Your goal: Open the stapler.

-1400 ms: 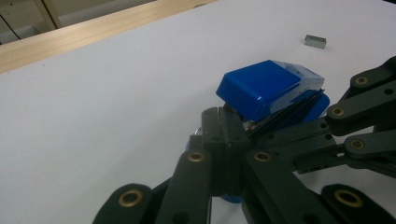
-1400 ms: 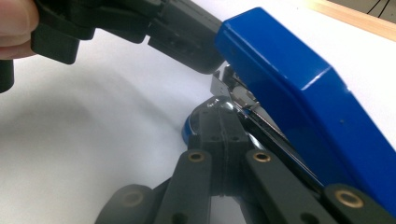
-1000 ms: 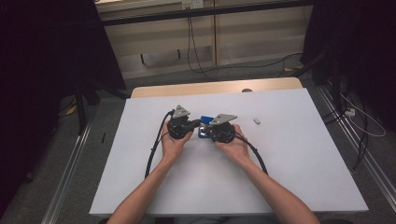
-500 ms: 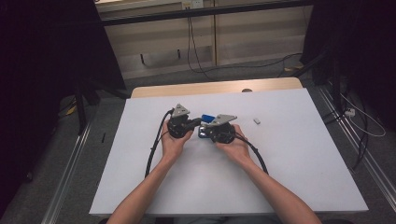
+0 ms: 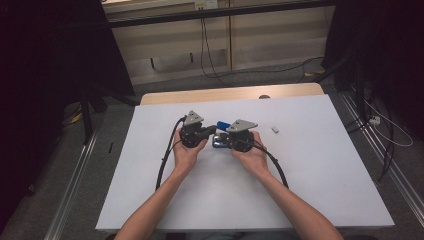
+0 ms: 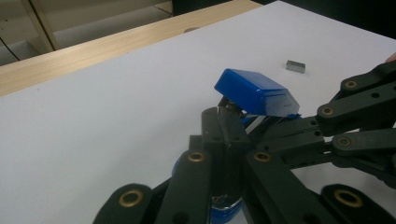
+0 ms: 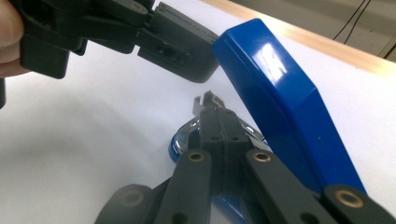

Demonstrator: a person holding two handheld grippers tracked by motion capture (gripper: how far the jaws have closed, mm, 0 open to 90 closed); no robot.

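Nothing is seen moved since earlier: both hands unmoved. Left gripper (image 5: 209, 131) and right gripper (image 5: 222, 141) are clamped on the stapler (image 6: 256, 92); hard, glossy, hinged, best held by its metal base.

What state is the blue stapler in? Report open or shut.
Open. The blue stapler's top cover is swung up from the metal staple rail and the base, both gripper views show.

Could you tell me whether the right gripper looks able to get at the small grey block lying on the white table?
Probably yes: the small grey block lies alone on the white table, near the right gripper, though that gripper is shut at the blue stapler.
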